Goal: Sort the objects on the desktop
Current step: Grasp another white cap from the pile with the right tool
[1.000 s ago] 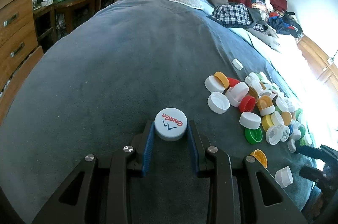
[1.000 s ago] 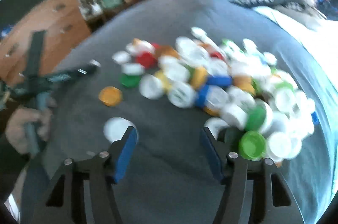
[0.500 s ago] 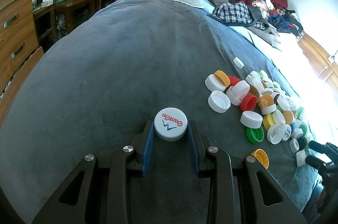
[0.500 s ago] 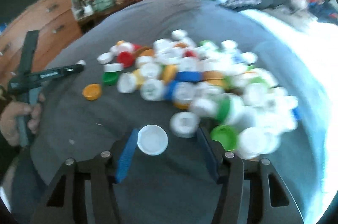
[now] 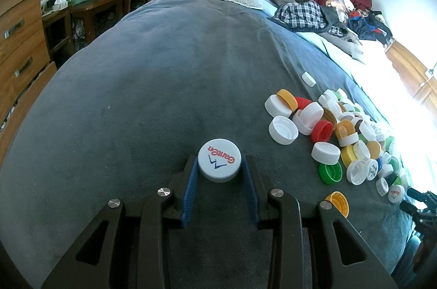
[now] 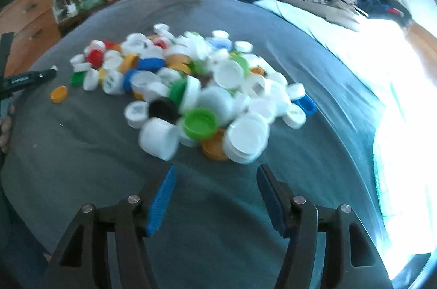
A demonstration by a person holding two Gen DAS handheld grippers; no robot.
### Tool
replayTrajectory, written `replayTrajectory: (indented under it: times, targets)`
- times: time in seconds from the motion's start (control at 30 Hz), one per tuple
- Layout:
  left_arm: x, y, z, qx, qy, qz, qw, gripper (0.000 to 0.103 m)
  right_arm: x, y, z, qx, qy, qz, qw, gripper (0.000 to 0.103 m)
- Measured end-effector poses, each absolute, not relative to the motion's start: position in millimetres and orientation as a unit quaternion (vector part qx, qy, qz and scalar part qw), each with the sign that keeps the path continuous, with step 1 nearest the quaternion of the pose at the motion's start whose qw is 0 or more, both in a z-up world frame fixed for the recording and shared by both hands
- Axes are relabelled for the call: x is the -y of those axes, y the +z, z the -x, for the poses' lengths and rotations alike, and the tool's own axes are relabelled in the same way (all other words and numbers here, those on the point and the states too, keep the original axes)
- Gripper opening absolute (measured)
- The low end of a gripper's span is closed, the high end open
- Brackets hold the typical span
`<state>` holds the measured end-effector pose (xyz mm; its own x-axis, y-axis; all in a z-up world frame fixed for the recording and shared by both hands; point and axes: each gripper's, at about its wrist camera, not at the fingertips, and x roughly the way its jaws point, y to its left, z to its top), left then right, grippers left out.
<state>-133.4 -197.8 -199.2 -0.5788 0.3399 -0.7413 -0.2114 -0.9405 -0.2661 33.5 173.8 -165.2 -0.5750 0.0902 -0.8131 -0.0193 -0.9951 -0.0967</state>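
Observation:
A white cap with red "Ganten" lettering [image 5: 219, 159] rests on the grey blanket [image 5: 153, 87], and my left gripper [image 5: 220, 166] is shut on it, blue pads at both sides. To its right lies a heap of white, yellow, red and green bottle caps [image 5: 327, 130]. In the right wrist view the same heap [image 6: 204, 87] is blurred and sits just beyond my right gripper [image 6: 216, 170]. Its jaws are opening, with only blanket between them. A large white cap [image 6: 158, 137] and a green cap [image 6: 199, 124] lie nearest its fingertips. The left gripper's tip [image 6: 27, 77] shows at the far left.
An orange cap [image 5: 338, 203] lies alone near the left gripper's right finger. One white cap [image 5: 308, 78] sits apart beyond the heap. Clothes [image 5: 306, 13] are piled at the far end. Wooden drawers [image 5: 19, 43] stand left; a bright sheet [image 6: 396, 98] runs along the right.
The right gripper has swung right along the heap; the white cap seen between its jaws half a second ago is no longer there. The left gripper and its cap have not moved.

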Motion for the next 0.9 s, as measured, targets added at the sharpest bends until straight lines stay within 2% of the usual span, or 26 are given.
replayTrajectory:
  times: [0.07, 0.17, 0.27, 0.37, 0.5, 0.73, 0.83, 0.9]
  targets:
    - [197.8, -199.1, 132.7, 0.074, 0.885, 0.432, 0.155, 0.029, -167.8, -150.1, -37.3, 0.042, 0.901, 0.431, 0.018, 0.065]
    - [197.6, -198.9, 132.4, 0.074, 0.885, 0.432, 0.155, 0.029, -146.5, -130.3, -37.1, 0.090, 0.918, 0.386, 0.009, 0.065]
    - [197.5, -198.9, 132.8, 0.075, 0.885, 0.432, 0.156, 0.029, -134.1, -147.8, -24.5, 0.133, 0.903, 0.409, 0.005, 0.069]
    - [197.8, -198.7, 132.4, 0.077, 0.885, 0.432, 0.157, 0.029, -149.5, -171.2, -25.2, 0.118, 0.881, 0.459, 0.020, 0.069]
    - [197.7, -198.5, 132.1, 0.076, 0.885, 0.432, 0.157, 0.030, -171.6, -153.8, -39.9, 0.083, 0.898, 0.429, 0.046, 0.069]
    - [197.9, -197.6, 132.8, 0.077, 0.884, 0.433, 0.159, 0.031, -144.8, -133.9, -10.9, 0.116, 0.912, 0.393, 0.023, 0.069]
    - [198.0, -197.6, 132.8, 0.077, 0.884, 0.433, 0.159, 0.031, -137.4, -152.4, 5.3, 0.147, 0.894, 0.421, 0.040, 0.070]
    - [198.1, -197.7, 132.8, 0.078, 0.884, 0.433, 0.160, 0.031, -121.8, -170.2, 3.8, 0.159, 0.877, 0.453, -0.001, 0.063]
